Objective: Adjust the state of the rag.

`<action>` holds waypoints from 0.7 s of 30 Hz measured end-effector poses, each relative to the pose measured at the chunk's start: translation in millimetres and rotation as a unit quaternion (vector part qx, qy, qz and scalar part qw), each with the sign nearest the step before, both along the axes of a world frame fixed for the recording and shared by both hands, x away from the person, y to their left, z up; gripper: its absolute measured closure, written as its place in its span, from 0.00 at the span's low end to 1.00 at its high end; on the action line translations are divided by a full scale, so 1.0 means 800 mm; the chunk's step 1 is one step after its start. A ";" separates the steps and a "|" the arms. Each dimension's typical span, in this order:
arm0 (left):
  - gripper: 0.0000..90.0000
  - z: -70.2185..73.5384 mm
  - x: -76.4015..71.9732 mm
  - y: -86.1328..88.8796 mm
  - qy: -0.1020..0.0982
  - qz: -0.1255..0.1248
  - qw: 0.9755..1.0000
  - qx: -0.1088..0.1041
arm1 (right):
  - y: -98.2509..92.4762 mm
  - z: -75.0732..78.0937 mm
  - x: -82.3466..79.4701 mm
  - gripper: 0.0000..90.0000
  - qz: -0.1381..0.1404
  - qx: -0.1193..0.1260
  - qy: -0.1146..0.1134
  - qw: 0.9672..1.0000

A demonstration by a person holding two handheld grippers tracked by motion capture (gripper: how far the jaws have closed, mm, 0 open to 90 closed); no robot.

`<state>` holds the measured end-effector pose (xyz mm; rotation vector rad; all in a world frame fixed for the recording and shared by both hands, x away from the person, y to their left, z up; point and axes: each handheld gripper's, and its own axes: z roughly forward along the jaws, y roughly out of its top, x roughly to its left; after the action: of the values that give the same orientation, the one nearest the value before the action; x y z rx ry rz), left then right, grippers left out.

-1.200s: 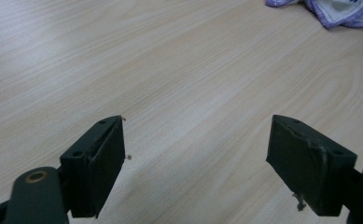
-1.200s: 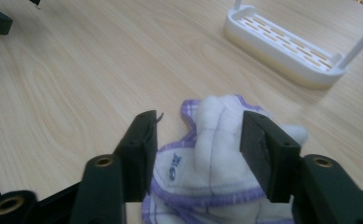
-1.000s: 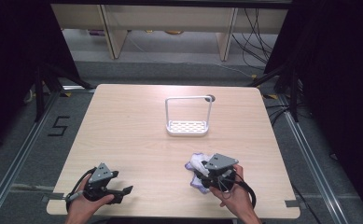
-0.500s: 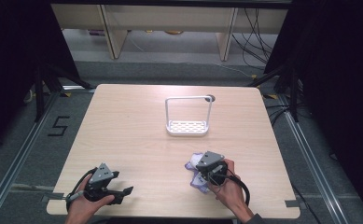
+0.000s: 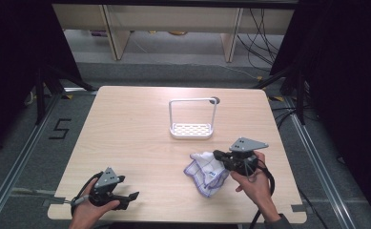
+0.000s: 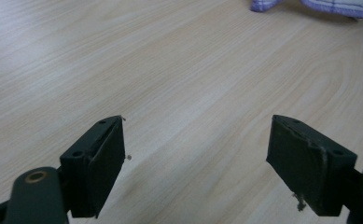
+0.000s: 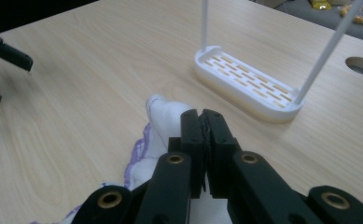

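A white cloth with purple check lines [image 5: 206, 172] lies on the table's near right part, one corner drawn up toward my right gripper [image 5: 217, 154]. That gripper is shut, its jaws pressed together on the cloth's edge; in the right gripper view the cloth [image 7: 163, 121] bunches beside and under the right gripper [image 7: 202, 116]. My left gripper [image 5: 133, 196] rests open near the front left edge with nothing between its jaws. The left gripper view has the left gripper [image 6: 195, 140] over bare wood and the cloth [image 6: 338, 5] far ahead.
A white wire rack with a slotted base [image 5: 191, 130] stands at the table's middle back, close beyond the cloth [image 7: 244, 84]. A round cable hole [image 5: 215, 100] sits behind it. The wooden table [image 5: 126, 133] is ringed by dark floor and shelving.
The right gripper has come down onto the cloth, then moved right and up, drawing a corner of it along and spreading it. The left gripper has stayed put.
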<state>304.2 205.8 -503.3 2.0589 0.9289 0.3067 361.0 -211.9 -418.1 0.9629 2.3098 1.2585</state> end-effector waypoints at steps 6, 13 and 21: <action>0.21 0.003 0.004 -0.031 0.005 -0.027 0.999 -0.037 | -0.030 -0.011 0.021 0.98 -0.029 0.032 0.030 0.999; 0.23 0.008 0.011 -0.090 0.012 -0.098 0.994 -0.049 | -0.055 -0.024 0.033 0.98 -0.053 0.056 0.067 0.995; 0.26 0.006 0.037 -0.178 0.026 -0.149 0.985 -0.086 | -0.089 -0.040 0.045 0.98 -0.073 0.058 0.076 0.993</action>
<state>333.6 63.1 -498.7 2.0176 0.6404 0.0111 396.7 -282.7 -449.8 1.2830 2.2487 1.3112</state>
